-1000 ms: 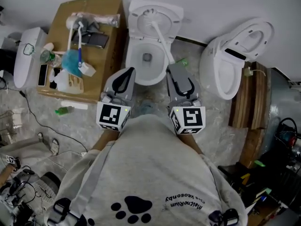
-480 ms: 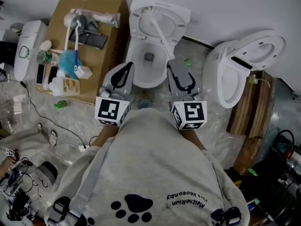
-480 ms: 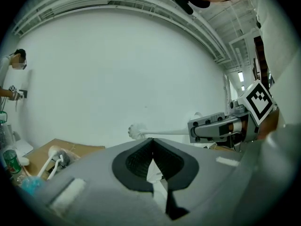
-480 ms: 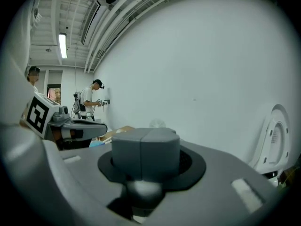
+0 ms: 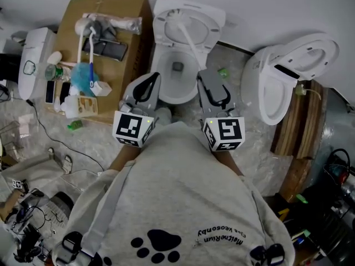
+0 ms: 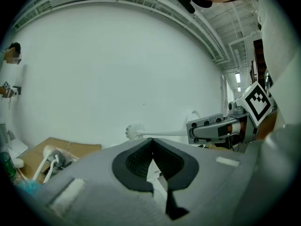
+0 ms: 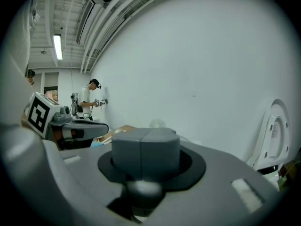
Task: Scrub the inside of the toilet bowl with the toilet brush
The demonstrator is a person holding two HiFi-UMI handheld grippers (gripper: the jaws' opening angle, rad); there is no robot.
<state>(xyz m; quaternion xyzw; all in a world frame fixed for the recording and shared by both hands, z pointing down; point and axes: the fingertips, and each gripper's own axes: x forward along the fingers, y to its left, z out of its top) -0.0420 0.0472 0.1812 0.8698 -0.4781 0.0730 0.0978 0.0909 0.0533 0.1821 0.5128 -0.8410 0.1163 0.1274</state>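
Note:
A white toilet [image 5: 166, 90] stands open in the head view, its lid [image 5: 202, 16] raised against the wall. My right gripper [image 5: 204, 75] is shut on the handle of the white toilet brush [image 5: 188, 40]. The handle slants up and left over the bowl, and the brush head [image 5: 170, 16] is up by the lid. My left gripper [image 5: 147, 85] hovers at the bowl's near left rim, shut on nothing. The left gripper view shows the brush head [image 6: 134, 132] in the air, with the right gripper [image 6: 214, 128] on the handle. In the right gripper view the jaws [image 7: 145, 147] are clamped together.
A cardboard box [image 5: 125, 26] left of the toilet carries several brushes, bottles and a phone. A second toilet [image 5: 277, 76] stands at the right beside a wooden pallet [image 5: 304, 137]. At the far left there is a white tank [image 5: 30, 60]. Cables [image 5: 50, 143] lie on the floor. A person [image 7: 87, 102] stands far off.
Both grippers and the brush keep almost the same pose. The head camera has shifted a little, so the scene slides slightly right and down.

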